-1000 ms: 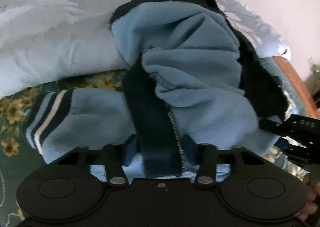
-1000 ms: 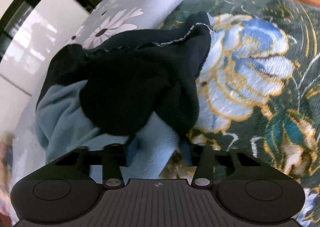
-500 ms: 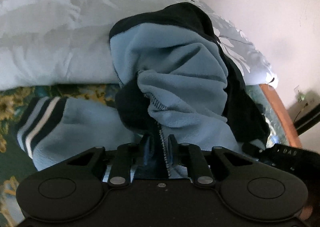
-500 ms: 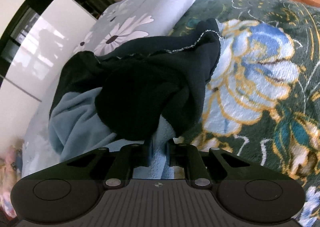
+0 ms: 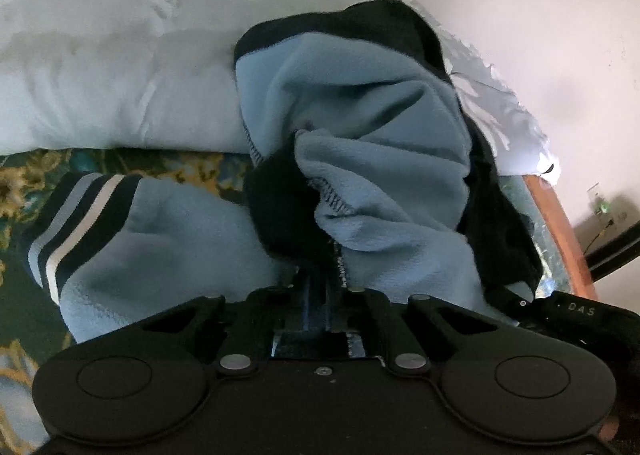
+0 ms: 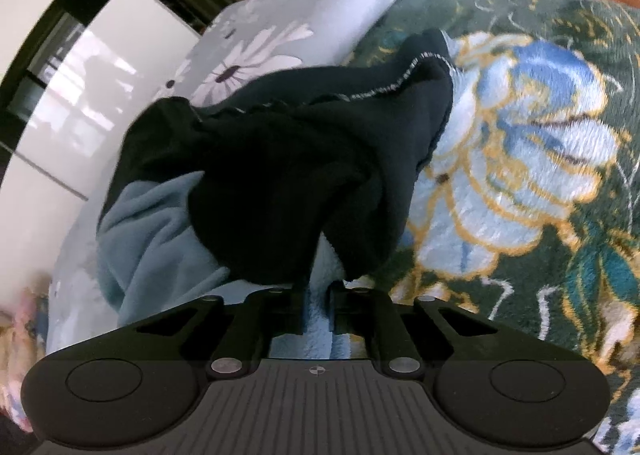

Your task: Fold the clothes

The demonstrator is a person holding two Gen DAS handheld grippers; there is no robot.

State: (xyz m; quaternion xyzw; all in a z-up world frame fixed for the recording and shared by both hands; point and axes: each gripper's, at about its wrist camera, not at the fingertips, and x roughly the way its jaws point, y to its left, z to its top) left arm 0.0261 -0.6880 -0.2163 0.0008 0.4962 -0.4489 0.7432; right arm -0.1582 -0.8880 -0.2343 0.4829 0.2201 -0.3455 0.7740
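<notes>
- White lettering "DAS" marks the black right gripper (image 5: 576,311).
- Both grippers, left (image 5: 320,287) included, have just closed, pinching the crumpled navy-and-light-blue fleece garment (image 5: 368,159).

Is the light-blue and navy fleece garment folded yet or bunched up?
Bunched: the light-blue and navy fleece garment lies heaped in loose creases, striped cuff splayed aside.

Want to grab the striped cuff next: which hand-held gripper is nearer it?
Left. The left hand-held gripper grips the garment just right of the striped cuff; the right hand-held gripper is farther right.
</notes>
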